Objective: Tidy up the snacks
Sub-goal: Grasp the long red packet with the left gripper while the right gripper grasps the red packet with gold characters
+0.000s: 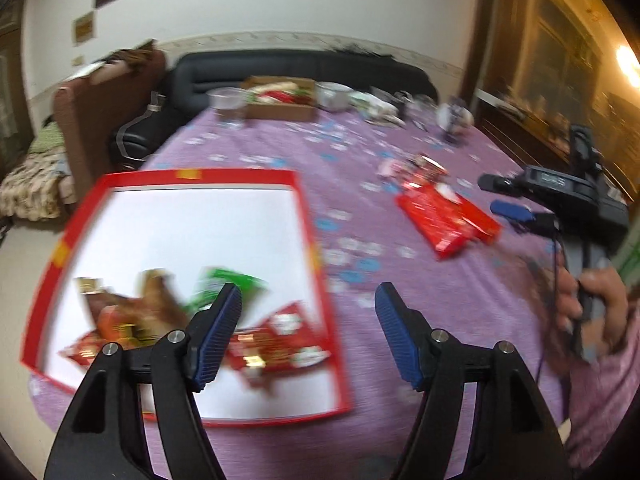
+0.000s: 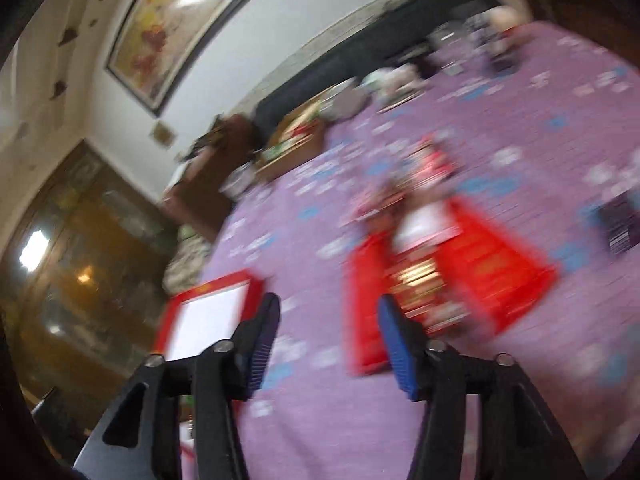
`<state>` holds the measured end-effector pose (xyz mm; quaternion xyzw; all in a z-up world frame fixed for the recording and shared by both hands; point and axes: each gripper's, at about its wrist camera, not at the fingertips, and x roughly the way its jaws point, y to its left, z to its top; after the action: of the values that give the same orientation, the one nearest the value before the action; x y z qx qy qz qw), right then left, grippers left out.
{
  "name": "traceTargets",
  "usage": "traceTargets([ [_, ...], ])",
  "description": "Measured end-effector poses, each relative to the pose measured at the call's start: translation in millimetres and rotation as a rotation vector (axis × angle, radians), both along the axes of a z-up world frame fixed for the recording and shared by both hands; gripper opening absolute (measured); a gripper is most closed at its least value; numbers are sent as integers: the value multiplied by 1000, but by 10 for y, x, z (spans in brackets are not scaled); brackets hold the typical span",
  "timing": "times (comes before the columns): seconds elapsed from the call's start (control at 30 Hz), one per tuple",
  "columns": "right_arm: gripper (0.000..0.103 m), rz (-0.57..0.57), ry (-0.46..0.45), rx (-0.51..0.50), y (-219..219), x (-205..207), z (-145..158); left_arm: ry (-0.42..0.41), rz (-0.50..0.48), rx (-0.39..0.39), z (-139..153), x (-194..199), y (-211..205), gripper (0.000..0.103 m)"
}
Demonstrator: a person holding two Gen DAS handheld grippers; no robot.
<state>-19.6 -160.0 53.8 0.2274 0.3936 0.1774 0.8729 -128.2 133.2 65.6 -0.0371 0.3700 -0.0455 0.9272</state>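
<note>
A red-rimmed box with a white floor (image 1: 192, 216) lies on the purple tablecloth; it holds several snack packets, red (image 1: 280, 340), brown (image 1: 132, 312) and green (image 1: 224, 284). My left gripper (image 1: 308, 300) is open and empty, over the box's near right edge. Red snack packets (image 1: 448, 216) lie on the cloth to the right, with smaller ones (image 1: 420, 170) behind them. My right gripper (image 2: 328, 312) is open and empty, just short of those red packets (image 2: 472, 272); it also shows in the left wrist view (image 1: 512, 200). The box's corner (image 2: 212, 316) shows at left.
A cardboard box of snacks (image 1: 280, 100), a clear cup (image 1: 230, 106), bowls and bags (image 1: 376, 106) stand at the table's far edge. A dark sofa (image 1: 304, 68) is behind. A dark card (image 2: 620, 224) lies on the cloth at right. A wooden cabinet (image 1: 560, 80) stands at right.
</note>
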Motion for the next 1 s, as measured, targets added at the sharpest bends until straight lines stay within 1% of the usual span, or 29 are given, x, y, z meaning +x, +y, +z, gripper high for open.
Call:
traceTargets([
  [0.07,60,-40,12,-80,-219,133,-27,27,-42,-7,10,102,-187,69],
  [0.1,61,-37,30,-114,-280,201,-55,39,-59,-14,18,157,-271,70],
  [0.13,61,-25,63,-157,-336,298,-112,51,-73,-21,26,214,-339,74],
  [0.17,61,-11,91,-194,-343,367,-164,65,-80,-25,26,282,-417,74],
  [0.23,61,21,108,-247,-312,450,-247,96,-90,-43,17,432,-554,74],
  [0.3,61,70,93,-279,-236,476,-329,131,-83,-52,-7,586,-661,74],
  [0.37,62,90,70,-313,-166,479,-381,162,-80,-79,-32,724,-756,74],
  [0.47,67,116,29,-346,-99,432,-423,202,-80,-104,-68,892,-930,74],
  [0.53,69,136,-5,-380,-52,368,-439,217,-90,-103,-102,977,-1045,74],
  [0.6,70,159,-38,-459,44,319,-457,236,-82,-90,-157,1063,-1135,74],
  [0.63,71,162,-41,-484,82,298,-447,246,-79,-91,-190,1111,-1178,74],
  [0.67,72,162,-40,-488,97,302,-451,258,-73,-94,-223,1159,-1215,74],
  [0.73,67,144,-39,-471,50,304,-449,273,-60,-102,-268,1228,-1251,74],
  [0.8,54,125,-31,-441,-35,314,-441,269,-46,-105,-296,1297,-1288,74],
  [0.83,52,106,-20,-416,-98,323,-434,271,-37,-100,-321,1341,-1308,74],
  [0.97,52,28,2,-400,-253,382,-425,311,2,-97,-485,1502,-1332,74],
  [1.0,52,16,7,-385,-287,393,-421,305,2,-104,-514,1508,-1343,77],
])
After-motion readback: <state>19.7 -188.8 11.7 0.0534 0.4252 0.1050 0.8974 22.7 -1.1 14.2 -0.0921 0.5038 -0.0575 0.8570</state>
